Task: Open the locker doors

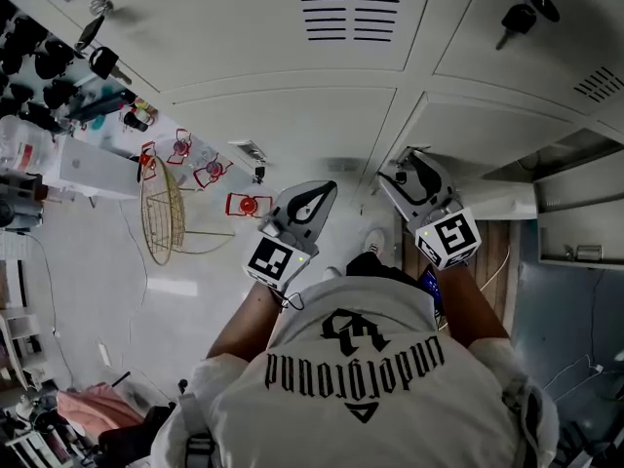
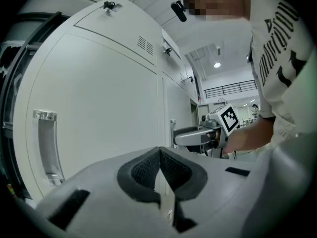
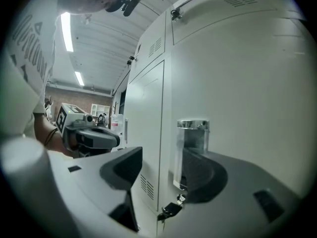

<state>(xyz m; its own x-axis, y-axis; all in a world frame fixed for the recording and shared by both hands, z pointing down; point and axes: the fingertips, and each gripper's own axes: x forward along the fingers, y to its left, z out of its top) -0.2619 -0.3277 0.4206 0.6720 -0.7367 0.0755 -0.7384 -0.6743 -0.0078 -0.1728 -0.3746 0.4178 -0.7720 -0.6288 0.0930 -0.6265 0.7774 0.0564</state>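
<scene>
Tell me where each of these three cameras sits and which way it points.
Head view: on the person's head, facing steeply down the locker doors; shows their shirt, left gripper and right gripper.
Left gripper view: on the left gripper, looking along its shut jaws at the locker doors; shirt and forearm show.
Right gripper view: on the right gripper, looking along its open jaws at a door handle; shirt shows.
Shared: each gripper view catches the other gripper.

White T-shirt (image 1: 409, 427) — black gothic lettering (image 1: 356, 364); grey left tool (image 1: 329, 186), grey right tool (image 1: 400, 164)
</scene>
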